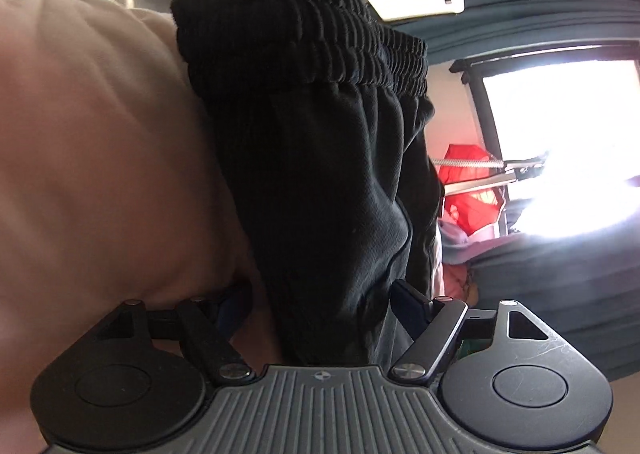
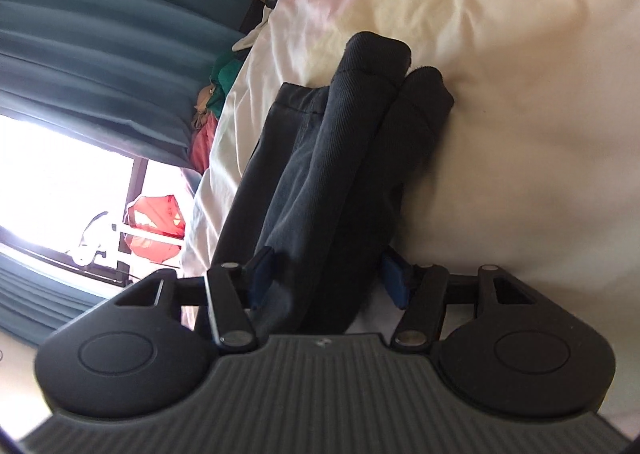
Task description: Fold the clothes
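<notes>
A black pair of trousers (image 1: 320, 158) with a ribbed elastic waistband (image 1: 304, 38) fills the middle of the left wrist view. My left gripper (image 1: 320, 302) is shut on its cloth, below the waistband. In the right wrist view the same dark garment (image 2: 340, 174) lies bunched in long folds against the cream bedsheet (image 2: 500, 54). My right gripper (image 2: 326, 274) is shut on that bundle near its lower end. Both views are rolled sideways.
A pale pink-beige cloth surface (image 1: 100, 154) fills the left of the left wrist view. Teal curtains (image 2: 100, 34) and a bright window (image 1: 560, 142) stand beyond the bed. Red cloth (image 2: 156, 226) hangs on a rack by the window. A pile of coloured clothes (image 2: 212, 106) lies at the bed's edge.
</notes>
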`<state>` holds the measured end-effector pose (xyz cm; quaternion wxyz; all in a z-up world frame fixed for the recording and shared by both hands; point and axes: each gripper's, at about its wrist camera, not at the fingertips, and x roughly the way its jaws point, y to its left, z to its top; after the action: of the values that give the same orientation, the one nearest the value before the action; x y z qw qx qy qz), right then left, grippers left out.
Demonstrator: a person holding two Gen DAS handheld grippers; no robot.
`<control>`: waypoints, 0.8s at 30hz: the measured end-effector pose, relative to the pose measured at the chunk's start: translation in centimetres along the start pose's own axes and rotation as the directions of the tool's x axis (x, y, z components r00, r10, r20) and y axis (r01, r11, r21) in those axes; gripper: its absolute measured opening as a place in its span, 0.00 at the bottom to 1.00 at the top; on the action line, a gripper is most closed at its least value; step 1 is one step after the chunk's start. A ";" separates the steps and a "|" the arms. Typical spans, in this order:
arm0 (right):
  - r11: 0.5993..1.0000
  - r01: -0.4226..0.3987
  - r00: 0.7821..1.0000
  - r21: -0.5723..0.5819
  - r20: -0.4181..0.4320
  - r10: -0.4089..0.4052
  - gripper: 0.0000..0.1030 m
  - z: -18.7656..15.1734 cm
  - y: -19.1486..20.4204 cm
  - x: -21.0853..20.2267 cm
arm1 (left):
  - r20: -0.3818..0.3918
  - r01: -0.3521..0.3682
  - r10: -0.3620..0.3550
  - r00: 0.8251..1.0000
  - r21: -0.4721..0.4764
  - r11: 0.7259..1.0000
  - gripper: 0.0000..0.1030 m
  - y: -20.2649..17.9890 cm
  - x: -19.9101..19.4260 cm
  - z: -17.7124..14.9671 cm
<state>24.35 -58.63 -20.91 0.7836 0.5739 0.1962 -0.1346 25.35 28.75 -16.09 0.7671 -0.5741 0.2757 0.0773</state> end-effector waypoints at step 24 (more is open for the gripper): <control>0.996 0.031 0.991 -0.078 0.133 -0.020 0.11 -1.5 0.5 -11.4 | 0.063 0.045 -0.052 0.997 0.102 0.994 0.13 -6.4 -14.4 3.8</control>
<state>14.24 -57.18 -15.62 0.8154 0.5293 0.1565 -0.1746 17.38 32.97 -2.61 0.8054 -0.5383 0.2399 0.0635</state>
